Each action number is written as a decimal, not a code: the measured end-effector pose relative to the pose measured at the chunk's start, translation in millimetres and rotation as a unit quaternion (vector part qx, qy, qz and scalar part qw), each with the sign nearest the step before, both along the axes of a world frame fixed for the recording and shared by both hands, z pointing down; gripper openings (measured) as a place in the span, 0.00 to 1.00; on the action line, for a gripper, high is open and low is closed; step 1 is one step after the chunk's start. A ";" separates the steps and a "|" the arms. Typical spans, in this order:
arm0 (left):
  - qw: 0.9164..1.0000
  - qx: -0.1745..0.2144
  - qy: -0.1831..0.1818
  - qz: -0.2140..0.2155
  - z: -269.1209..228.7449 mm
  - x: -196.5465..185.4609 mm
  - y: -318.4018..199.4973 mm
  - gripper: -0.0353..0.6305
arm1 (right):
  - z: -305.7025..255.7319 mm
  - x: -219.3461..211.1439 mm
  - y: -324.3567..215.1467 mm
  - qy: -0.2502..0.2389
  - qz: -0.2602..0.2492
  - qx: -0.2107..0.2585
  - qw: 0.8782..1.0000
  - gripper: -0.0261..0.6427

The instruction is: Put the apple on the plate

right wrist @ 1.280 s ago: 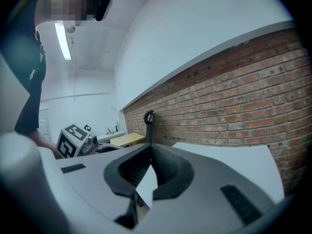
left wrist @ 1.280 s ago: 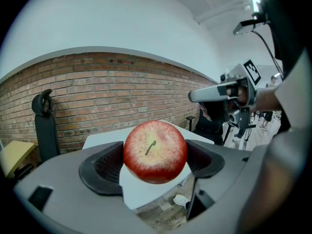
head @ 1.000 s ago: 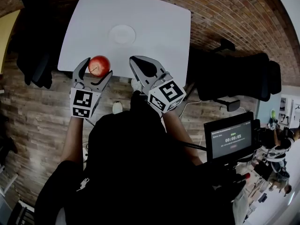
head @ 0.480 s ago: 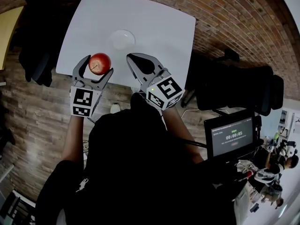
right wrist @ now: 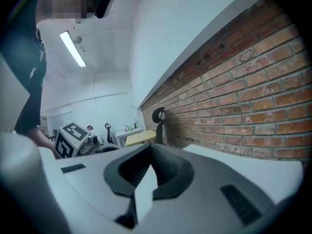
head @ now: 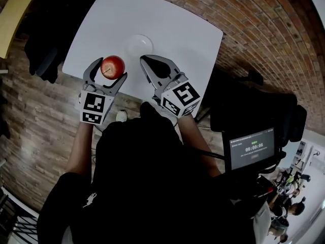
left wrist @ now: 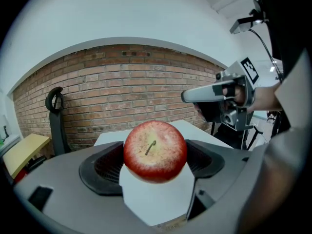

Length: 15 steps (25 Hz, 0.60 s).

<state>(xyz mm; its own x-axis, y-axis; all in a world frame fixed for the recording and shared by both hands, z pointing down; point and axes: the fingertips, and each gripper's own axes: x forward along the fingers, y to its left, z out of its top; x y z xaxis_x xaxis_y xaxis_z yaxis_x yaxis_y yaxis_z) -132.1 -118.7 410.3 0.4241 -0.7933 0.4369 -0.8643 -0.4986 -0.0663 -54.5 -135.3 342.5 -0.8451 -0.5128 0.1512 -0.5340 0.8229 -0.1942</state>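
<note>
A red apple (head: 112, 66) with a short stem sits between the jaws of my left gripper (head: 110, 68), which is shut on it, above the near edge of the white table (head: 177, 29). In the left gripper view the apple (left wrist: 155, 151) fills the gap between the dark pads (left wrist: 105, 165). The white plate (head: 139, 44) lies on the table just beyond and to the right of the apple. My right gripper (head: 144, 60) hovers beside the left one with its tips together and nothing in them; its dark pads (right wrist: 127, 172) meet in its own view.
Black office chairs stand left (head: 43, 60) and right (head: 259, 111) of the table on a brick-patterned floor. A small screen (head: 251, 149) sits at the lower right. A yellow tabletop (head: 15, 14) shows at the top left. A brick wall (left wrist: 122, 91) rises behind the table.
Both grippers have moved forward over the table's near edge, and the apple is now closer to the plate. The left jaws keep their hold on it.
</note>
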 end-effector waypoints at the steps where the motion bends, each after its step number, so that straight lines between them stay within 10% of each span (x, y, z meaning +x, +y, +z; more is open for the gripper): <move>1: 1.000 -0.004 0.000 -0.003 3.0 0.6 -4.4 0.65 | 3.1 -1.0 -4.2 0.001 -0.005 -0.003 1.000 0.05; 15: 0.999 -0.038 -0.002 -0.035 35.5 -4.0 -41.6 0.65 | 32.0 -4.9 -42.4 0.011 -0.035 -0.038 0.999 0.05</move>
<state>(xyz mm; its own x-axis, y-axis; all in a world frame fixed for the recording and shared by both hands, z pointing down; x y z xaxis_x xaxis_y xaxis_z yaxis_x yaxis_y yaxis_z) -136.0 -160.3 445.8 0.3669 -0.7849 0.4993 -0.8970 -0.4407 -0.0337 -59.4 -177.7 374.5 -0.8744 -0.4391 0.2067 -0.4808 0.8416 -0.2461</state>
